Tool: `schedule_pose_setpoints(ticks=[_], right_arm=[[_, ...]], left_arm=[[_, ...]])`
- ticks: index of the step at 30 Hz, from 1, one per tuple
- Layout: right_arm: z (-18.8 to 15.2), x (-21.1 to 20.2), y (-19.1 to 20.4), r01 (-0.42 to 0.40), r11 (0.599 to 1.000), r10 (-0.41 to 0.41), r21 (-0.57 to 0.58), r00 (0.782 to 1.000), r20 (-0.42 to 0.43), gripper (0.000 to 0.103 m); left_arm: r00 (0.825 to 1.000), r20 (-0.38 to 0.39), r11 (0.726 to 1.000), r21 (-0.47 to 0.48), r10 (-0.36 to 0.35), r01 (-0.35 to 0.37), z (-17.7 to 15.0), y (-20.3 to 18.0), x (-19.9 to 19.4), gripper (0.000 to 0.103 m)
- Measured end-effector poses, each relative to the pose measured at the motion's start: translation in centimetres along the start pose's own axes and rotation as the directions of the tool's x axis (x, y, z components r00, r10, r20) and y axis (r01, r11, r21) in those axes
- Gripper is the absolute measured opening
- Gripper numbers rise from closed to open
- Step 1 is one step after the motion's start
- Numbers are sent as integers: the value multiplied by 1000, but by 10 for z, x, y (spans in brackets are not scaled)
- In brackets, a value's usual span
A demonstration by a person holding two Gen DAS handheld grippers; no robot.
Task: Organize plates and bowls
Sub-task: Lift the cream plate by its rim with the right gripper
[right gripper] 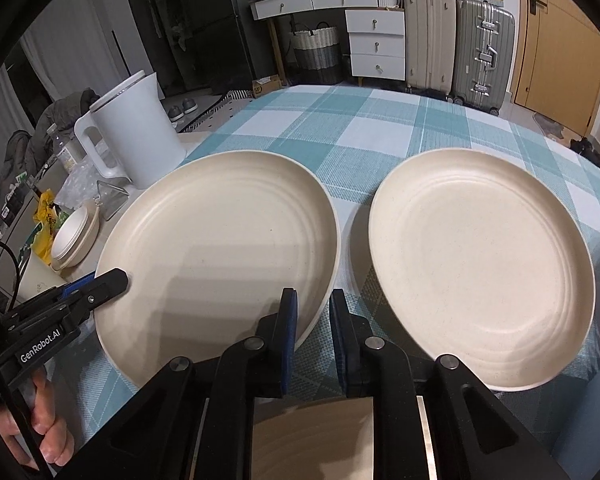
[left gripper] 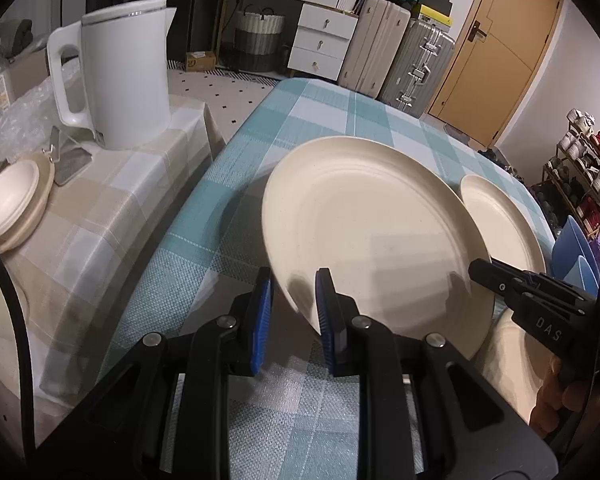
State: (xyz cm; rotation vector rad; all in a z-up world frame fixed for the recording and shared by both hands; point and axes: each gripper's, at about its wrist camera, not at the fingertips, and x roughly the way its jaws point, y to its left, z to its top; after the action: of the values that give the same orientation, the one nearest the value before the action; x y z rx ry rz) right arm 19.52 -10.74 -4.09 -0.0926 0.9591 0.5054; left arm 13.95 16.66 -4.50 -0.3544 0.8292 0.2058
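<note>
Both grippers, left (left gripper: 294,316) and right (right gripper: 314,332), pinch the large cream round plate's (right gripper: 220,248) rim, beside an identical empty plate (right gripper: 480,264).

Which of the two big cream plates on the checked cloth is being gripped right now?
The left plate, nearer the white kettle: both tongs, left and right, pinch its rim. The right plate lies flat, untouched.

The round cream speckled plates (right gripper: 480,268) look matt, perhaps plastic; the teal checked cloth (right gripper: 380,128) on the bench is coarsely woven.
</note>
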Motion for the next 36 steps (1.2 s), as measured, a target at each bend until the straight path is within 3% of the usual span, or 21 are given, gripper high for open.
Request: schedule_pose_setpoints(ticks=[36], right_arm=[[-38, -112, -34, 12, 990, -27, 142, 994, 105, 17]], left_arm=[[997, -4, 979, 190, -78, 77, -27, -77, -82, 19]])
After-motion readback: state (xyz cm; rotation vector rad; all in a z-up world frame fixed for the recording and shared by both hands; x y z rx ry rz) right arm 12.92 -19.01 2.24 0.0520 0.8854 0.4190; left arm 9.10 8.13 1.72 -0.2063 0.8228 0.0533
